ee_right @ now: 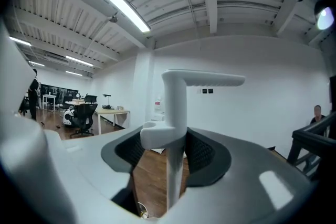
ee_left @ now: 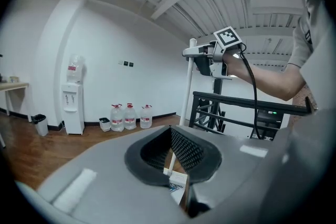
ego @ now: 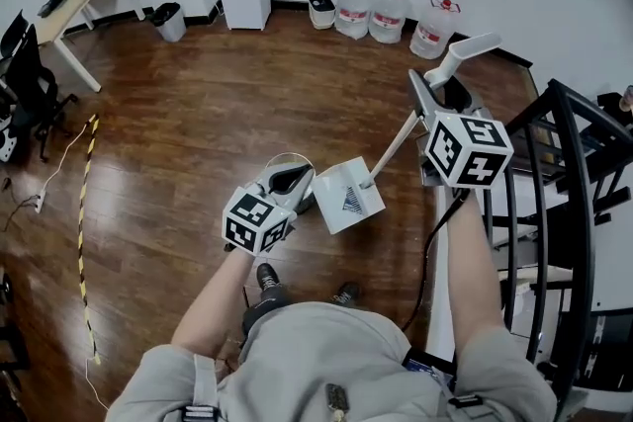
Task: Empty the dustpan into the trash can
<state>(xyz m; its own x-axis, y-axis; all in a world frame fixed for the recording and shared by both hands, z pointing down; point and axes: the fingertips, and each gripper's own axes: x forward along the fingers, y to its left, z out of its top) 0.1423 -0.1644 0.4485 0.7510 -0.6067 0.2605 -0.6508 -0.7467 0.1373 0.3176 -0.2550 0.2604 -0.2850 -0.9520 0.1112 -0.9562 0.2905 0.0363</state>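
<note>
Head view: the white dustpan (ego: 348,198) is held clear of the wood floor (ego: 198,133) in front of the person, apparently so that it can be carried level and nothing is spilled. Its long pole (ee_right: 176,113) is clamped between the jaws of the right gripper (ee_right: 168,152), which are set fairly wide around it. The left gripper (ego: 290,176) is poised just beside the pan, its jaws narrowly parted and nothing gripped. The black trash can (ego: 168,21) is set by the far wall, well apart; what either container holds cannot be made out.
</note>
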